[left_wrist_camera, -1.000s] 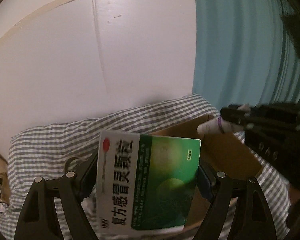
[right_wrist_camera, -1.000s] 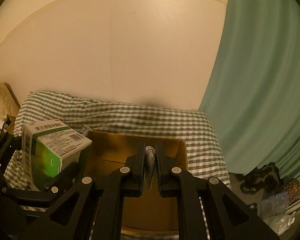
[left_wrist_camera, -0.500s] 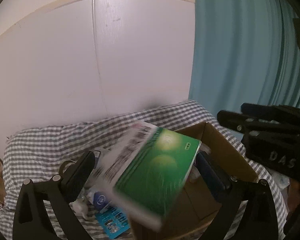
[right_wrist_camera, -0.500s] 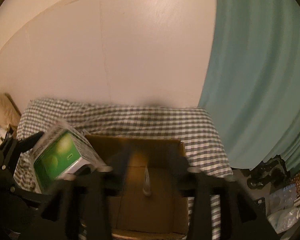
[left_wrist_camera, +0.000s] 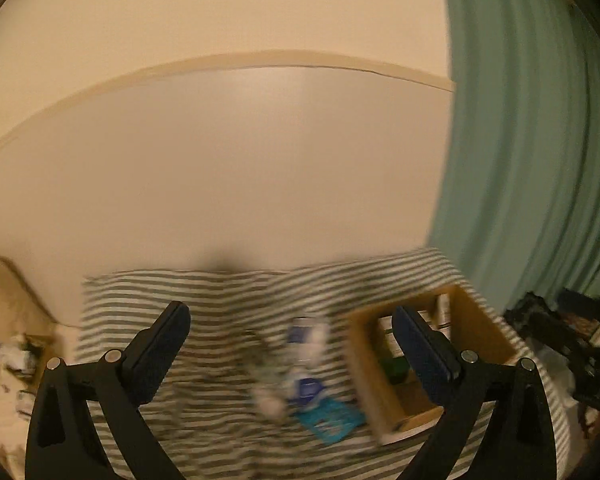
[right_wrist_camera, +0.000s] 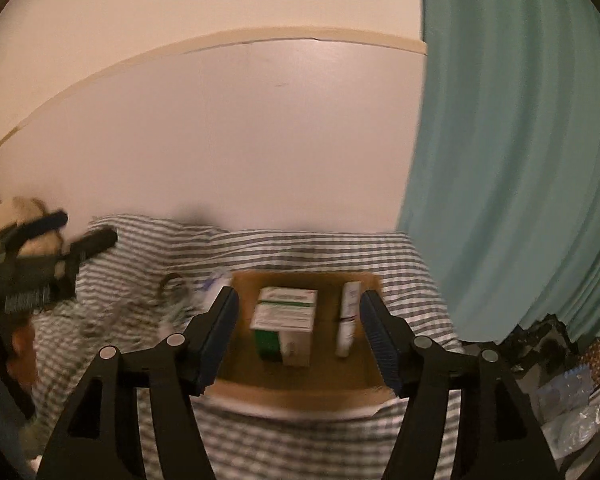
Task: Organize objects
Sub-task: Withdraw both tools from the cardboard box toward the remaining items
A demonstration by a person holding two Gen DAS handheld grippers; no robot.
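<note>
An open cardboard box (right_wrist_camera: 236, 368) sits on a checked cloth. Inside it lie a green and white medicine box (right_wrist_camera: 286, 322) and a white tube (right_wrist_camera: 348, 320). My right gripper (right_wrist_camera: 298, 338) is open and empty, raised above the box. My left gripper (left_wrist_camera: 292, 354) is open and empty, raised left of the cardboard box (left_wrist_camera: 364, 376). Below it a blurred pile of small items (left_wrist_camera: 300, 364) with a teal packet (left_wrist_camera: 330, 420) lies on the cloth. The left gripper also shows at the far left of the right wrist view (right_wrist_camera: 40, 268).
The checked cloth (right_wrist_camera: 300, 248) ends at a pale wall behind. A green curtain (right_wrist_camera: 520, 160) hangs at the right. Dark objects and plastic bags (right_wrist_camera: 560, 380) lie on the floor at the right. Clutter (left_wrist_camera: 8, 364) lies left of the cloth.
My left gripper opened and dropped the medicine box into the cardboard box, then pulled back left. My right gripper opened and dropped the tube into the box. Both rose.
</note>
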